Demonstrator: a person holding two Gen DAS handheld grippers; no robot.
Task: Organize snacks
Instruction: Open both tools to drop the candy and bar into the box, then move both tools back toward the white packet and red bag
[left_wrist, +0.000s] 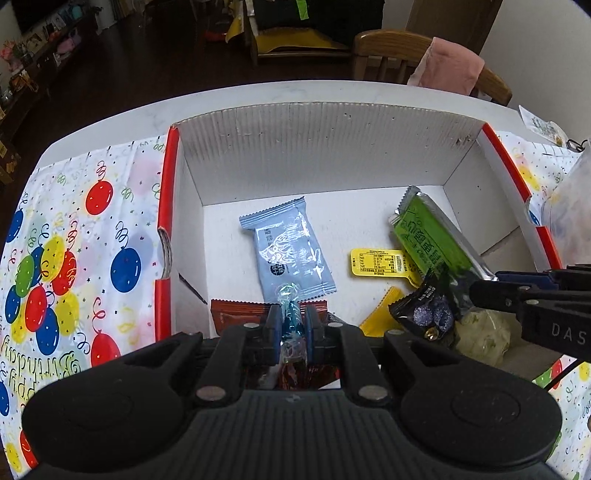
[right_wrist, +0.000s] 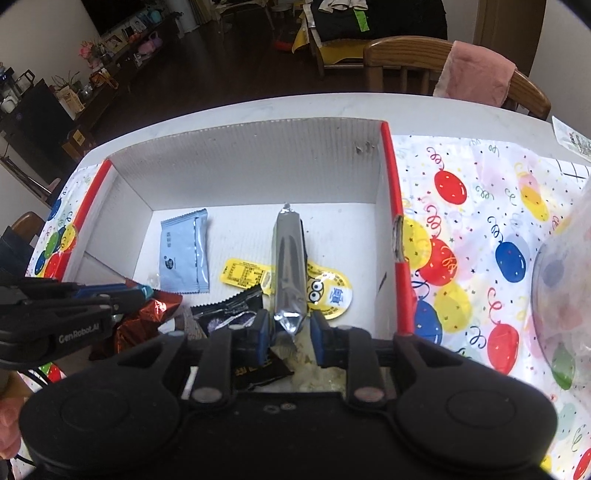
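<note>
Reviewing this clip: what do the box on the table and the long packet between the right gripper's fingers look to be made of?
Box: apparently corrugated cardboard, matte white inside; fine ribbing shows on its far wall, with red outer edges. Long packet: probably metallised foil-plastic film; shiny silver on the side seen from the right wrist, printed green from the left wrist, crimped ends.

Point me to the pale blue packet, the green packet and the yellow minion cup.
pale blue packet (left_wrist: 291, 251), left wrist view, middle of its face
green packet (left_wrist: 430, 236), left wrist view, printed green front
yellow minion cup (right_wrist: 327, 291), right wrist view, lid's cartoon eyes

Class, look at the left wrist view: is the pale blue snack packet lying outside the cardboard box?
No, the pale blue packet lies flat on the floor inside the cardboard box, between its walls.
</note>
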